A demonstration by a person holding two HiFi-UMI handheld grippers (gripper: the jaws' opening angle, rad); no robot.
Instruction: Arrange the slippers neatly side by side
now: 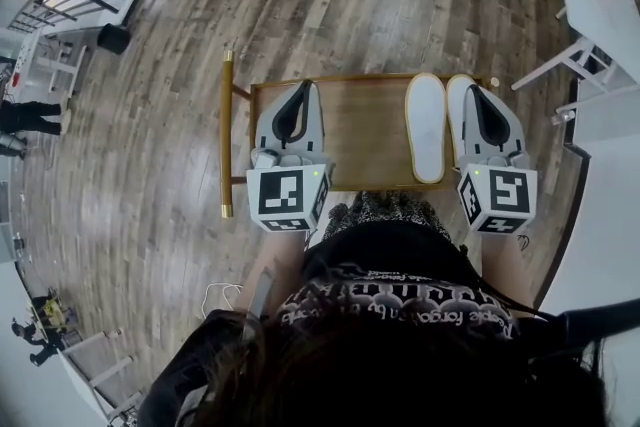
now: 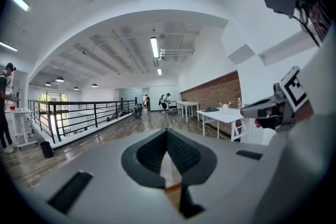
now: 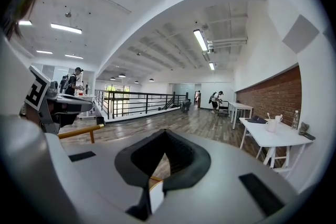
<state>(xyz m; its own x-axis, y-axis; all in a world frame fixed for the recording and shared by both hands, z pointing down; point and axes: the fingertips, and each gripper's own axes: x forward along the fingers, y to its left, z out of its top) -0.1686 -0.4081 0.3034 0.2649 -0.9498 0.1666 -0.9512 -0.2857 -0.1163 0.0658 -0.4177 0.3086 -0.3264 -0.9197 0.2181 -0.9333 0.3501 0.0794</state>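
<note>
Left gripper [image 1: 303, 87]: jaws closed tip to tip, as the left gripper view [image 2: 167, 132] shows; nothing is between them. It hangs over the left end of the wooden shelf [image 1: 365, 130], well apart from both slippers.
Right gripper [image 1: 476, 91]: jaws fully closed, tips meeting in the right gripper view [image 3: 165, 135]; nothing is gripped. It hangs over the right end of the shelf.
Left slipper [image 1: 425, 127]: white, lies lengthwise on the right part of the shelf, in full view.
Right slipper [image 1: 457, 115]: white, just beside the left slipper and parallel to it. The right gripper covers most of it in the head view; whether the two touch cannot be told.
Pair position: side by side, with only a narrow gap between the long edges, and toes pointing away from the person.
Wooden shelf: low, brown, with a round rail [image 1: 227, 135] at its left end; it stands on a plank floor [image 1: 150, 145].
Surroundings: white table [image 3: 278, 136] to the right and a black railing [image 2: 79, 115] to the left.
</note>
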